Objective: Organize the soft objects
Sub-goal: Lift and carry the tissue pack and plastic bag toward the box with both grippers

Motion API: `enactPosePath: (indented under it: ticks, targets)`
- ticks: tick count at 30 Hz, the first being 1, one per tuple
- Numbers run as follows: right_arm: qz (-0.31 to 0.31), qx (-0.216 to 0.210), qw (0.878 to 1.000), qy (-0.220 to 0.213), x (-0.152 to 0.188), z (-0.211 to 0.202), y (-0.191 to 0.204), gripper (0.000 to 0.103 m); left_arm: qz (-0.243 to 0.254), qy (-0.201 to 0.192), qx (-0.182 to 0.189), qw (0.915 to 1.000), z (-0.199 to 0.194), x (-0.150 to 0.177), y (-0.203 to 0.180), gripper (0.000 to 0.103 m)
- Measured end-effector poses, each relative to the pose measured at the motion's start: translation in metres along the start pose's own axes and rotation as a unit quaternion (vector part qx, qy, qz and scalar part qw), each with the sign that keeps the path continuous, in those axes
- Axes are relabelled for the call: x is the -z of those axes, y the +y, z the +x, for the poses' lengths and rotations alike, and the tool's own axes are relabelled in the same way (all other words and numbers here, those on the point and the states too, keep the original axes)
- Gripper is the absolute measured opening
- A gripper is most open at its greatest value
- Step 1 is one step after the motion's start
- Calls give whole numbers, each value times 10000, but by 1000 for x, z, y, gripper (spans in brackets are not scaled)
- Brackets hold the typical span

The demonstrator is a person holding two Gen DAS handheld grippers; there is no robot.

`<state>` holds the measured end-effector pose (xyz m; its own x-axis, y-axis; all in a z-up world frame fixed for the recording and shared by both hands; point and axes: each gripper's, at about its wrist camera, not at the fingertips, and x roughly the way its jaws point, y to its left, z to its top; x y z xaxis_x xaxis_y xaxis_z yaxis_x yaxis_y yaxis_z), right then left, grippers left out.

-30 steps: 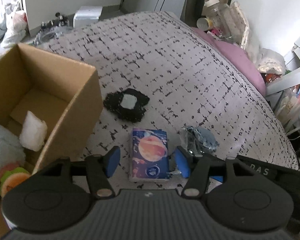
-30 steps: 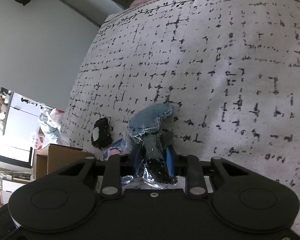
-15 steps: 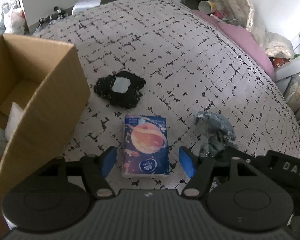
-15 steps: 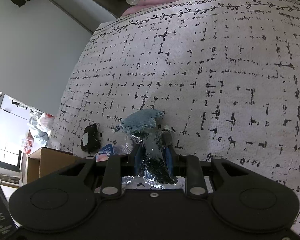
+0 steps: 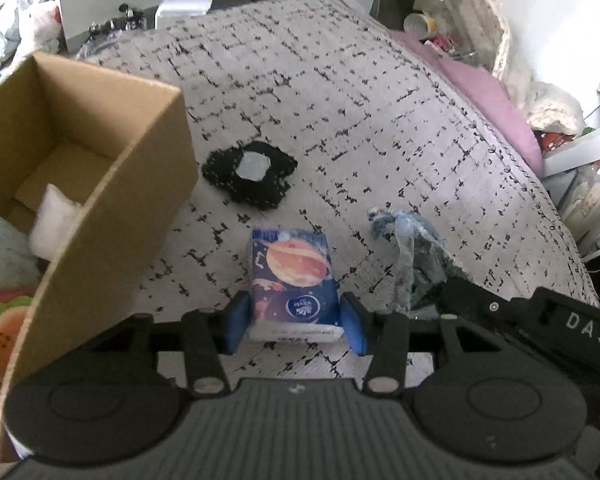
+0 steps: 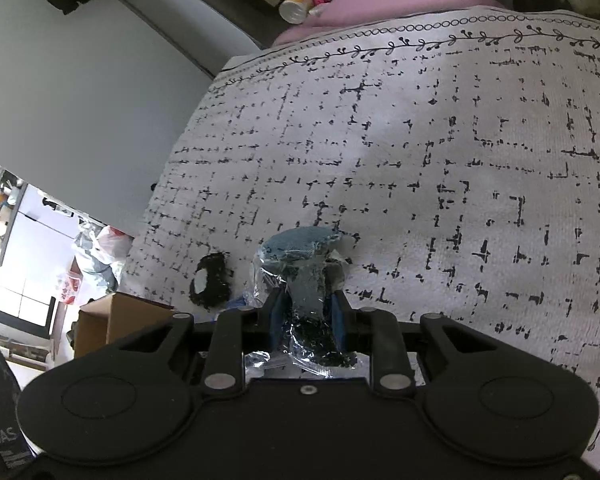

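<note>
Broadly, a bed [image 5: 340,92] with a black-flecked grey cover carries everything. At its left edge stands an open box [image 5: 100,184] with plush toys inside. A black pouch [image 5: 252,180] lies just beyond the tissue pack [image 5: 292,280]. Left tongs [image 5: 296,322] are closing, the pack's near end between their blue pads. Right tongs [image 6: 306,316] are clamped on a plastic-wrapped blue cloth [image 6: 300,256], beside the pack.
</note>
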<state>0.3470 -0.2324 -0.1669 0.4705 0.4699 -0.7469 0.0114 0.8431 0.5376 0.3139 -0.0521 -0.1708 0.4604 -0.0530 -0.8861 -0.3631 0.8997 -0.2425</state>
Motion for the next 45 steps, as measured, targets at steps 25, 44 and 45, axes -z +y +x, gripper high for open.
enactPosePath:
  ticks: [25, 44, 45]
  targets:
    - [54, -460, 9973, -574, 3, -61, -7, 25, 127, -275, -138, 9994, -45, 15, 3, 60]
    - [513, -771, 9949, -399, -3, -54, -24, 25, 168, 28, -379, 9991, 13, 32, -1, 69]
    - [506, -783, 9949, -384, -4, -53, -23, 25, 172, 21, -378, 9991, 15, 32, -1, 69]
